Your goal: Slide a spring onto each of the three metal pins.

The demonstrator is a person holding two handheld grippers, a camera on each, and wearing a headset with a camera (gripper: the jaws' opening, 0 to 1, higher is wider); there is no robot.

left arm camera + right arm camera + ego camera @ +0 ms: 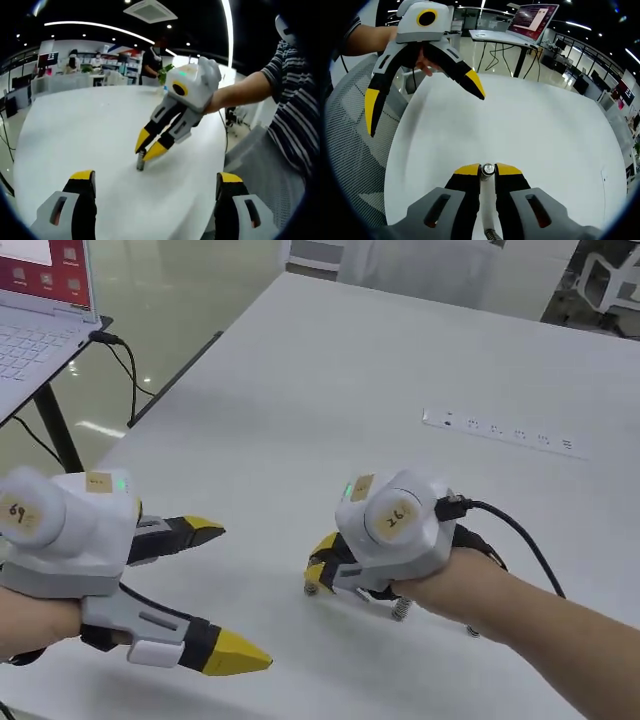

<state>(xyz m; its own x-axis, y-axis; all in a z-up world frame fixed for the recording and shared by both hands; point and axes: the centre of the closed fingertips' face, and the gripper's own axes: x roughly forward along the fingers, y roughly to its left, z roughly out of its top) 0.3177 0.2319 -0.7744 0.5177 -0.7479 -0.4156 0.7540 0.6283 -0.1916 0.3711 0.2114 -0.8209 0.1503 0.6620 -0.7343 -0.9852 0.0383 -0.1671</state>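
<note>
My right gripper [322,562] is low over the white table [330,390], shut on a metal pin [487,170] whose round end shows between the yellow tips. In the left gripper view that pin [140,162] stands with its lower end on the tabletop, held by the right gripper [149,146]. A coil of spring [492,234] shows on the pin's shaft behind the jaws. A spring [400,610] lies under my right hand. My left gripper [225,592] hovers open and holds nothing, to the left of the pin; its own jaws [156,176] stand wide apart.
A white power strip [497,430] lies at the table's far right. A laptop [35,300] sits on a stand past the table's left edge. A black cable [520,530] trails from my right gripper. A mesh chair [350,150] stands beside the table.
</note>
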